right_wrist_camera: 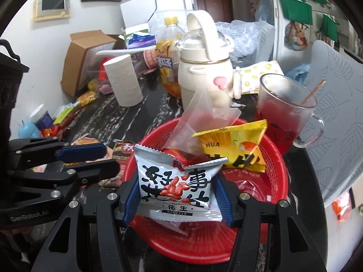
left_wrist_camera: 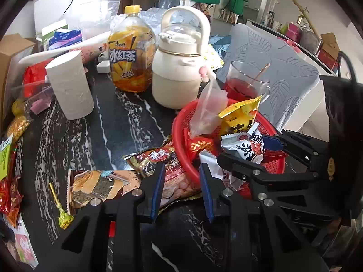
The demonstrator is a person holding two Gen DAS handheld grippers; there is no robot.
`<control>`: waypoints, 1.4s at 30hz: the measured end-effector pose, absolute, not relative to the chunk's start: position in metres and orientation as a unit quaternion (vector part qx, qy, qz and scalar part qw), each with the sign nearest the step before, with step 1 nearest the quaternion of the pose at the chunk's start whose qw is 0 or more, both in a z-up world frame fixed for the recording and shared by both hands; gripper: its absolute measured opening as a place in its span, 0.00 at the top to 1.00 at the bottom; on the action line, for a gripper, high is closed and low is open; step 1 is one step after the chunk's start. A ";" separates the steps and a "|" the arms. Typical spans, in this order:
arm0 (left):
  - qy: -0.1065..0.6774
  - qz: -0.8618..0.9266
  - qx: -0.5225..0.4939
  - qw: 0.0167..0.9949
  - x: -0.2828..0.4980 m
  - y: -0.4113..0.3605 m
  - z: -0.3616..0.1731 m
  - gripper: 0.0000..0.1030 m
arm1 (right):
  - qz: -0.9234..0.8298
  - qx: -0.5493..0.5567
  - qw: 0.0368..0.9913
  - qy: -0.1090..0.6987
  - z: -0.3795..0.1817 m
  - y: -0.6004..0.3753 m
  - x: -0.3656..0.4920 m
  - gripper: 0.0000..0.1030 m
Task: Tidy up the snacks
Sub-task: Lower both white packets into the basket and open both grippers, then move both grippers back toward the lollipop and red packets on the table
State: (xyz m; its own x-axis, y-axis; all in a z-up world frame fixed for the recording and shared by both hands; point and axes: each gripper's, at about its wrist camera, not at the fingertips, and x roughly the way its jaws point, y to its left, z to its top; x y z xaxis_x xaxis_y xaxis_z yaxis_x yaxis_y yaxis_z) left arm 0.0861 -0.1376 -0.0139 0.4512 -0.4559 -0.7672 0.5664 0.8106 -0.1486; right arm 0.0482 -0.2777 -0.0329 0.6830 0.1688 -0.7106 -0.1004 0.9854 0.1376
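Note:
My right gripper (right_wrist_camera: 177, 195) is shut on a white peanut packet (right_wrist_camera: 179, 181), held upright just above the red basket (right_wrist_camera: 283, 181). A yellow packet (right_wrist_camera: 238, 149), a clear plastic bag (right_wrist_camera: 195, 122) and small red packets lie in the basket. In the left wrist view the right gripper (left_wrist_camera: 256, 151) holds the white packet (left_wrist_camera: 245, 145) over the basket's (left_wrist_camera: 179, 122) near side. My left gripper (left_wrist_camera: 182, 167) hovers shut and empty over a brown snack bag (left_wrist_camera: 158, 158) that lies against the basket. A seaweed snack packet (left_wrist_camera: 95, 185) and a lollipop (left_wrist_camera: 64, 217) lie on the black marble table to its left.
Behind the basket stand a cream kettle bottle (left_wrist_camera: 179, 72), an iced-tea bottle (left_wrist_camera: 131, 54), a paper roll (left_wrist_camera: 70, 86) and a glass mug of red drink (left_wrist_camera: 247, 83). More snack packets (left_wrist_camera: 9, 170) crowd the table's left edge. A grey cushioned chair (left_wrist_camera: 272, 68) stands on the right.

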 end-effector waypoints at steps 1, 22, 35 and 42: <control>0.430 -0.300 0.065 0.849 0.086 -0.136 -0.014 0.71 | 0.071 0.042 0.915 0.395 -0.035 -0.276 0.050 0.43; 0.409 -0.300 0.071 0.859 0.069 -0.133 0.002 0.71 | 0.045 0.048 0.923 0.379 -0.020 -0.284 0.017 0.27; 0.340 -0.272 0.081 0.896 0.026 -0.105 0.040 0.71 | 0.039 0.037 0.940 0.337 0.019 -0.269 -0.017 0.27; 0.334 -0.244 0.073 0.908 0.007 -0.081 0.049 0.71 | 0.062 0.026 0.945 0.319 0.032 -0.248 -0.037 0.27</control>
